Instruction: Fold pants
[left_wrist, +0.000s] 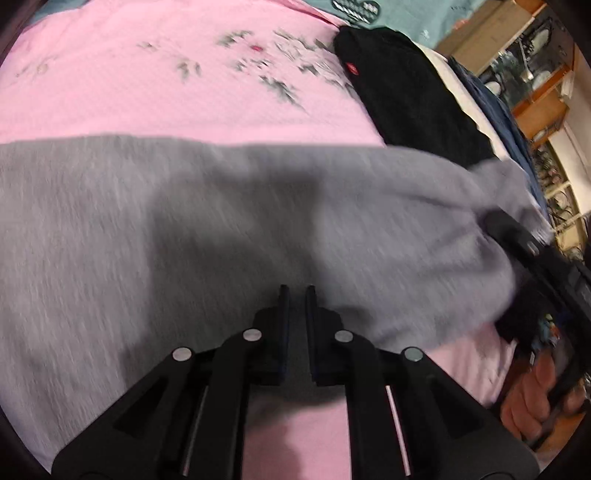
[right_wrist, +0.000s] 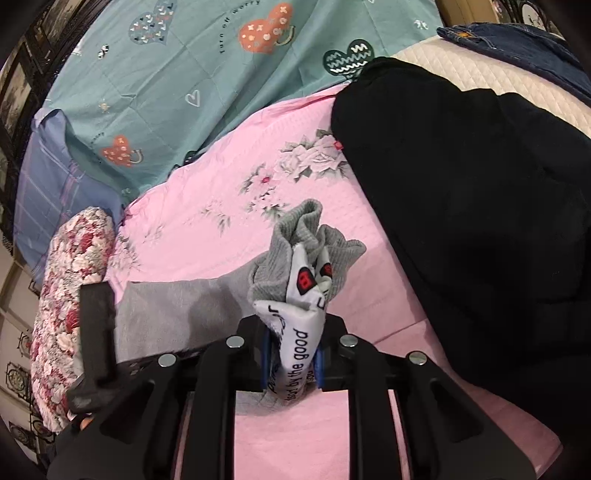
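Grey sweatpants (left_wrist: 221, 229) lie spread across a pink floral bedsheet (left_wrist: 147, 81). My left gripper (left_wrist: 297, 291) is just above the grey fabric, its jaws nearly closed with a narrow gap and nothing visibly between them. My right gripper (right_wrist: 291, 354) is shut on the pants' waistband (right_wrist: 295, 291), bunched grey ribbed cloth with a white printed band, lifted above the sheet. The rest of the pants (right_wrist: 166, 314) trails to the left. The right gripper also shows at the right edge of the left wrist view (left_wrist: 517, 236).
A black garment (right_wrist: 480, 221) lies on the bed to the right, also in the left wrist view (left_wrist: 406, 92). Blue jeans (right_wrist: 517, 48) sit on a white quilt behind. A teal heart-print cover (right_wrist: 221, 74) and a floral pillow (right_wrist: 74, 295) are at the left.
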